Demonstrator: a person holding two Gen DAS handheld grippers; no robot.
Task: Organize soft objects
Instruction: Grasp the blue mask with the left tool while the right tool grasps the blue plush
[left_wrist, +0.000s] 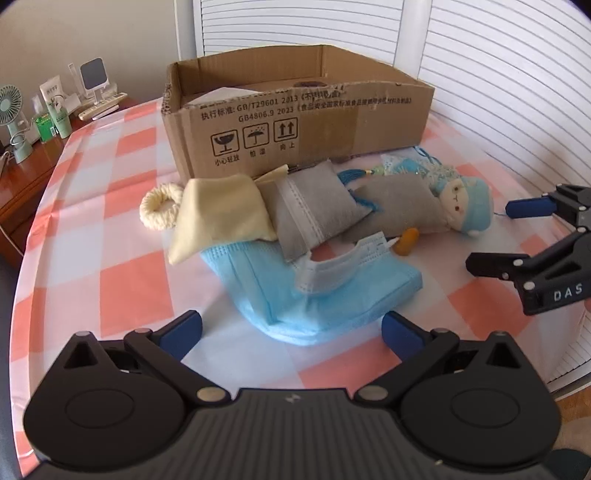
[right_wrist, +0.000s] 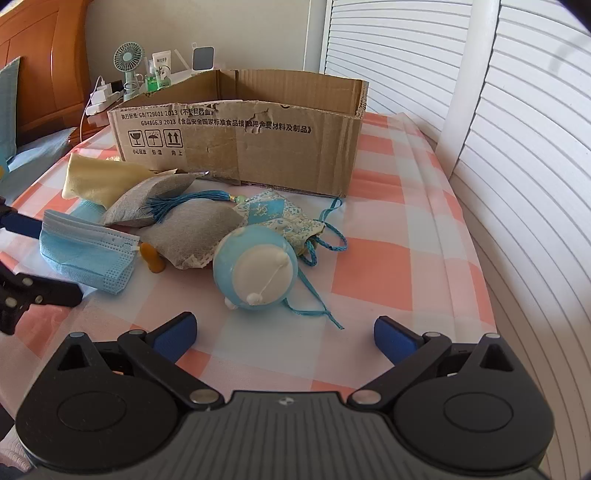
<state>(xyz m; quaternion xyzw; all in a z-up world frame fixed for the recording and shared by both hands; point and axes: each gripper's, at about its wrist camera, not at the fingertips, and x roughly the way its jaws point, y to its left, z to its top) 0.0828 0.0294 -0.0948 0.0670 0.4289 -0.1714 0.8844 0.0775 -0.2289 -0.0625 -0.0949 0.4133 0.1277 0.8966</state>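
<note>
step: approach, nothing boxed yet | left gripper (left_wrist: 291, 328) spread wide, empty, blue face mask (left_wrist: 314, 291) between its fingers | right gripper (right_wrist: 284, 332) spread wide, empty, plush doll (right_wrist: 255, 273) just ahead | next: close, lift into cardboard box (right_wrist: 258, 147)

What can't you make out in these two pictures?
- Inside of the brown cardboard box: in both views its front wall hides most of the contents.
- Face of the blue-hatted plush doll: right wrist view shows only its back.
- Cream knitted ring: partly under the pale yellow cloth pouch, left wrist view.
- Small bottle labels on the wooden side table: too small.
</note>
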